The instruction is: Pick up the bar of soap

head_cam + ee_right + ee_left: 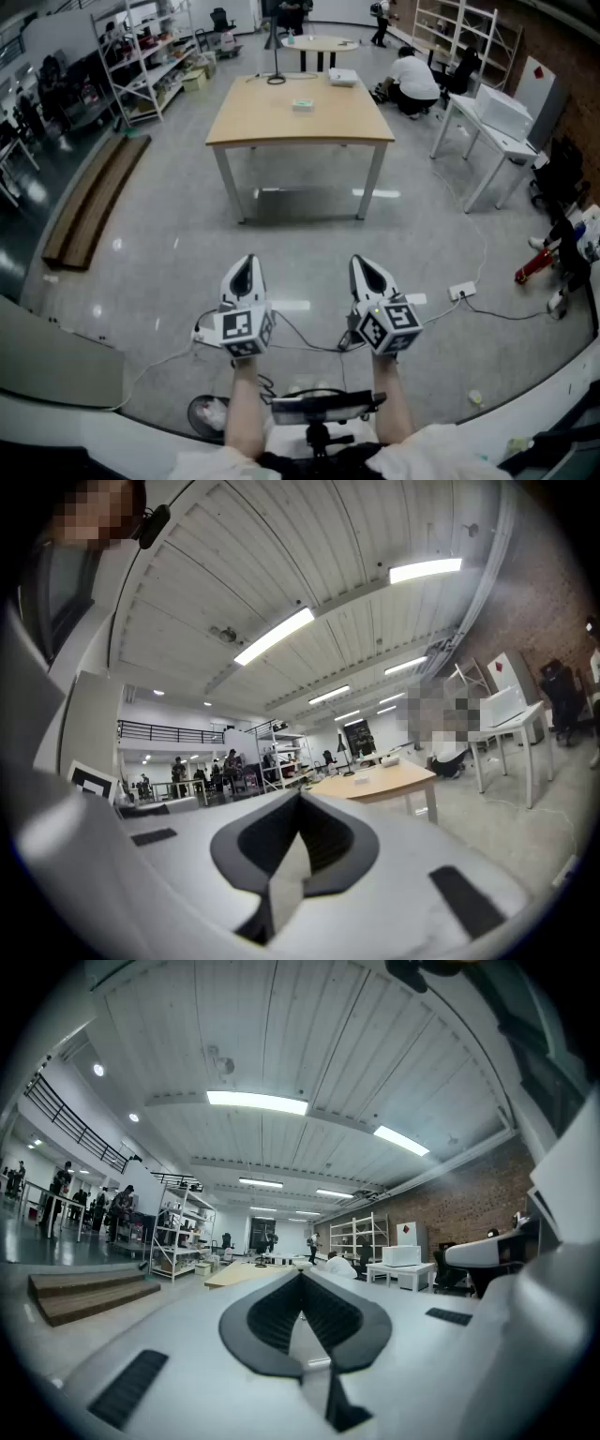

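Note:
The bar of soap is a small pale block lying on the wooden table far ahead in the head view. Both grippers hang over the floor, well short of that table and pointing level toward it. My left gripper has its jaws closed together with nothing between them, as the left gripper view also shows. My right gripper is likewise shut and empty. In the right gripper view the table stands ahead to the right, with a small pale block on it that may be the soap.
A white box and a black lamp base sit at the table's far end. Cables and a power strip lie on the floor near the grippers. Shelving stands at the left, white desks at the right, and a person crouches beyond the table.

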The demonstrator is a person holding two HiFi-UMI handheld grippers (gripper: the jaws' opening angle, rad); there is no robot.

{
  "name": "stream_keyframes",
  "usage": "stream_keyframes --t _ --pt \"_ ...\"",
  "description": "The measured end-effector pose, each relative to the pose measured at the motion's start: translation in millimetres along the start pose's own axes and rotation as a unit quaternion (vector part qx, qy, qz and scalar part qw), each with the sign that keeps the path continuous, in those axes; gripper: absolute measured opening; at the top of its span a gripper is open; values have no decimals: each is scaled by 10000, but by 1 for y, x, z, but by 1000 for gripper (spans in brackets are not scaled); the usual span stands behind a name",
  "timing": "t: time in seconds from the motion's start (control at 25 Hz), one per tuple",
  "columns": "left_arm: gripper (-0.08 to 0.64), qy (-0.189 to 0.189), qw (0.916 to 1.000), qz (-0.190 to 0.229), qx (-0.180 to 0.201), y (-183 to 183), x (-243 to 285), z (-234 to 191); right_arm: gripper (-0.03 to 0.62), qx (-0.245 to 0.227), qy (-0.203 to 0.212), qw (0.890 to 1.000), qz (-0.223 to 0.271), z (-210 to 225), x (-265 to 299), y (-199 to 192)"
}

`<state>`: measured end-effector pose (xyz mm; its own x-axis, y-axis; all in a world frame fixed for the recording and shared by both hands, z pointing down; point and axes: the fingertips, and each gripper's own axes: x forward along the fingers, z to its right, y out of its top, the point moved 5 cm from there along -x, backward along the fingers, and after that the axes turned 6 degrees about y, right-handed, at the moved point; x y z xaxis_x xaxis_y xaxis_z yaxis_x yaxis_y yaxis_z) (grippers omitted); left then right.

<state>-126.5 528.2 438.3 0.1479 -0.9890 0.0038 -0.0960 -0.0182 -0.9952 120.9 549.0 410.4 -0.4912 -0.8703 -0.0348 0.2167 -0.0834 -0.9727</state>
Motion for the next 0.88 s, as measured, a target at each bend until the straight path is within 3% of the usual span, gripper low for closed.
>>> stream_keyframes --t 0.64,0.88 --pt "6 35 9999 124 109 8 25 21 2 -75 -12 10000 -23 38 4 6" --pt "6 38 9998 205 62 6 33 35 2 28 178 9998 97 56 5 1"
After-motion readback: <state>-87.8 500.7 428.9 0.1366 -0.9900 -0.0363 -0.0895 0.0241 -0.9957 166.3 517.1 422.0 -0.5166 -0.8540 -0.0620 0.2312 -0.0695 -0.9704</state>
